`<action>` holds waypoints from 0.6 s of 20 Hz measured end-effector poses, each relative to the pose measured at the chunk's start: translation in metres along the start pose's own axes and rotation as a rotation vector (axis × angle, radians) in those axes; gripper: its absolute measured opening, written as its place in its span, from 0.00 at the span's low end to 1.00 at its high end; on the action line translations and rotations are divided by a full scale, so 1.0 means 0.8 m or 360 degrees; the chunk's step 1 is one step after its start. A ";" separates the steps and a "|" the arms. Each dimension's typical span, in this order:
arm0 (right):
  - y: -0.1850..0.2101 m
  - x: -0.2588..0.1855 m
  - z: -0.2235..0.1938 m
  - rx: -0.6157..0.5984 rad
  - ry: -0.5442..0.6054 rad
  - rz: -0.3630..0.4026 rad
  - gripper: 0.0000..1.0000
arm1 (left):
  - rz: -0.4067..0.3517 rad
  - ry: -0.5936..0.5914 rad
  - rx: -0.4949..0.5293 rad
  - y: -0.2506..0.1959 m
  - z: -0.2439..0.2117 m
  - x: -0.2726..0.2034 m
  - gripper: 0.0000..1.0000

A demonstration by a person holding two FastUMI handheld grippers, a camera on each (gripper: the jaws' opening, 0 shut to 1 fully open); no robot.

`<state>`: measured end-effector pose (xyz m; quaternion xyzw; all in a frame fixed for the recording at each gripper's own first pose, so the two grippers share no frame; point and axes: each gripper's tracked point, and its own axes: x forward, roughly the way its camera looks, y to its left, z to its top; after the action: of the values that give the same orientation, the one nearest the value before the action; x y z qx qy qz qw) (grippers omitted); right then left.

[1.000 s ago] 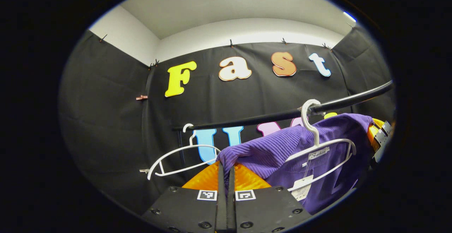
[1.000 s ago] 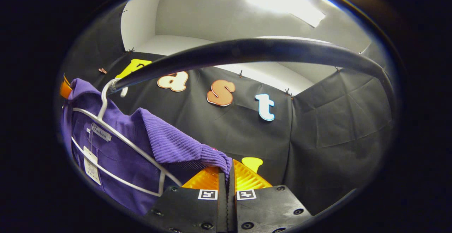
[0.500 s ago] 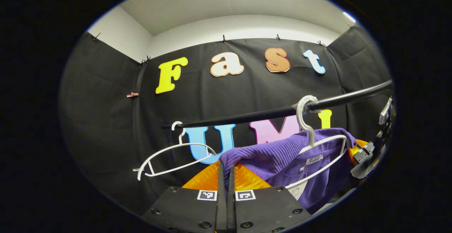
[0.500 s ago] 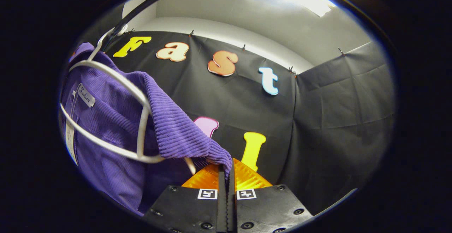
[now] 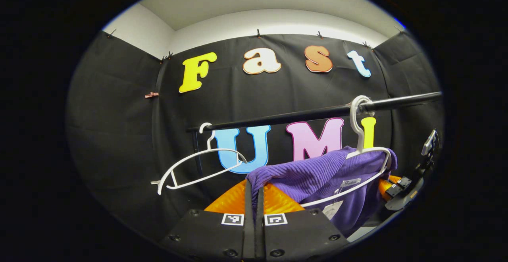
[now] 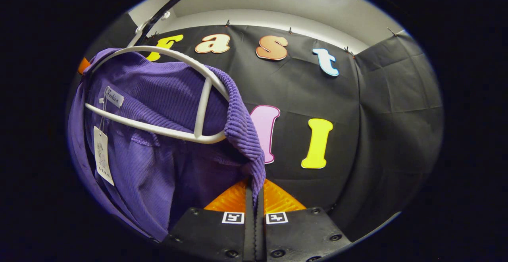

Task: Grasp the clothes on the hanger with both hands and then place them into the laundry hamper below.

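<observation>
A purple ribbed garment [image 5: 317, 174] is stretched between both grippers, with a white hanger [image 5: 359, 162] caught in its neck and hooked on the black rail [image 5: 309, 115]. My left gripper [image 5: 254, 188] is shut on one shoulder edge of the garment. In the right gripper view the same purple garment [image 6: 158, 143] hangs at the left, the white hanger [image 6: 178, 95] showing inside its neck with a paper tag below. My right gripper [image 6: 254, 186] is shut on the other shoulder edge. The right gripper [image 5: 401, 188] also shows at the far right of the left gripper view.
An empty white hanger [image 5: 198, 166] hangs at the left end of the black rail. Black cloth walls close the booth behind and on both sides. The rail [image 6: 174, 4] crosses the top left of the right gripper view.
Both grippers have come down with the garment. The rail now sits higher in both views, and the hanger's wire arms stand out of the neck opening.
</observation>
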<state>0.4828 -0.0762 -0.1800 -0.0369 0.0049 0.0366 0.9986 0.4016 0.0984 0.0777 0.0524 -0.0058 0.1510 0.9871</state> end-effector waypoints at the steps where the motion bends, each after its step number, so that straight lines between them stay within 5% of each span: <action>1: 0.004 0.003 -0.001 0.0004 0.0004 0.0003 0.06 | 0.0003 0.0001 0.0007 -0.001 -0.001 -0.003 0.05; 8: -0.030 0.042 0.056 0.0056 -0.0187 -0.0109 0.05 | -0.0049 -0.0046 -0.0045 -0.001 0.033 0.004 0.05; 12: -0.019 0.054 0.058 0.0068 -0.0210 -0.0003 0.05 | -0.0080 -0.0066 0.0002 0.010 0.034 0.023 0.05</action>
<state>0.5275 -0.0851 -0.1330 -0.0132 -0.0603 0.0379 0.9974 0.4165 0.1087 0.1063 0.0564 -0.0248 0.1251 0.9902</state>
